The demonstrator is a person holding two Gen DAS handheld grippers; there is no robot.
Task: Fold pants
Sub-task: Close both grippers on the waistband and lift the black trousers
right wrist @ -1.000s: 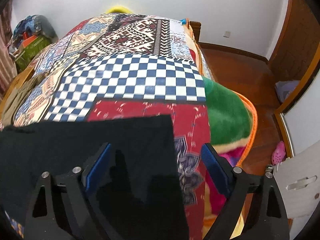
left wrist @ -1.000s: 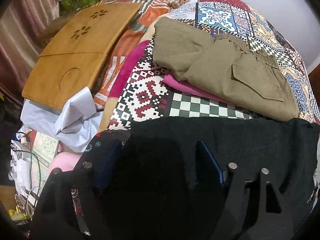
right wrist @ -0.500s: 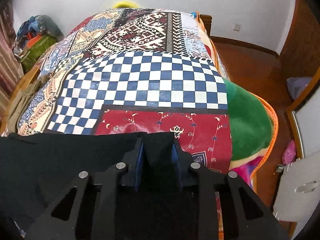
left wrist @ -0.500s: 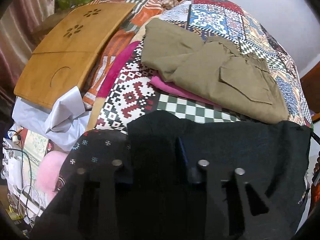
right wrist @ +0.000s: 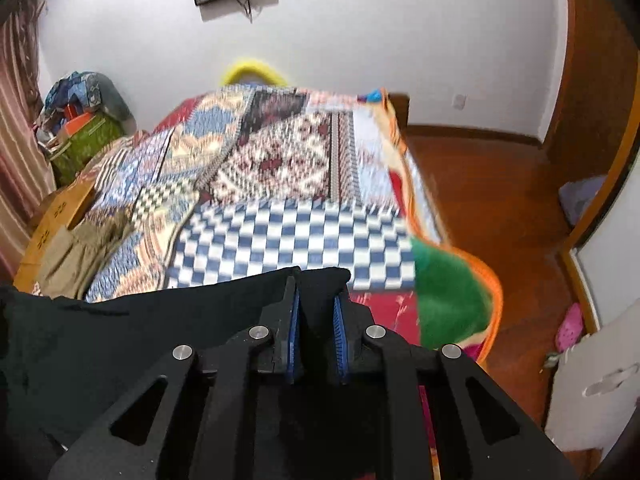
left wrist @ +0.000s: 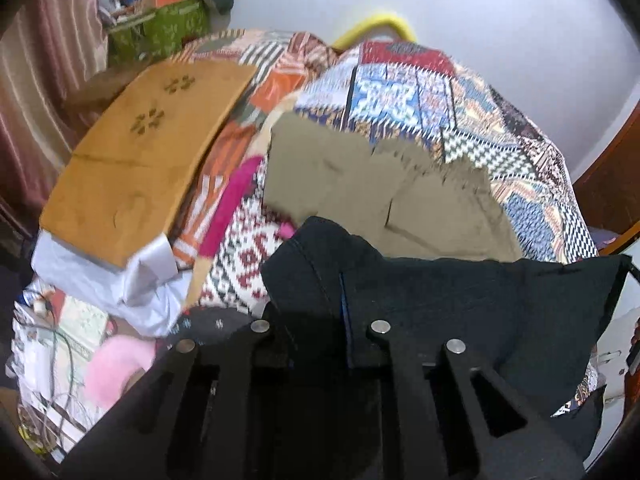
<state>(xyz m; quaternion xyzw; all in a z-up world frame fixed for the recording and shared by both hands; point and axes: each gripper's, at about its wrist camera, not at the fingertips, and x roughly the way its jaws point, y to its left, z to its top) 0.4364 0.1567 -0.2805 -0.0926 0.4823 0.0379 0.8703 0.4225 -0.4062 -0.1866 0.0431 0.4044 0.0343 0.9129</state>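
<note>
With both the left gripper (left wrist: 320,300) and right gripper (right wrist: 316,304) clamped on its near edge, the black pants (left wrist: 460,304) hang taut above the near quilt (right wrist: 296,236), likely to carry that edge far for a fold.

**Black linkage frames, blue pads**

The left gripper (left wrist: 316,312) is matte black, with slotted triangular arms, four round silver pins and a thin blue pad edge. The right gripper (right wrist: 316,312) matches it, its ribbed blue pads (right wrist: 294,332) plainly visible between the pins.

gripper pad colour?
Blue pads, clearest in the right wrist view, clamped on the black pants.
</note>
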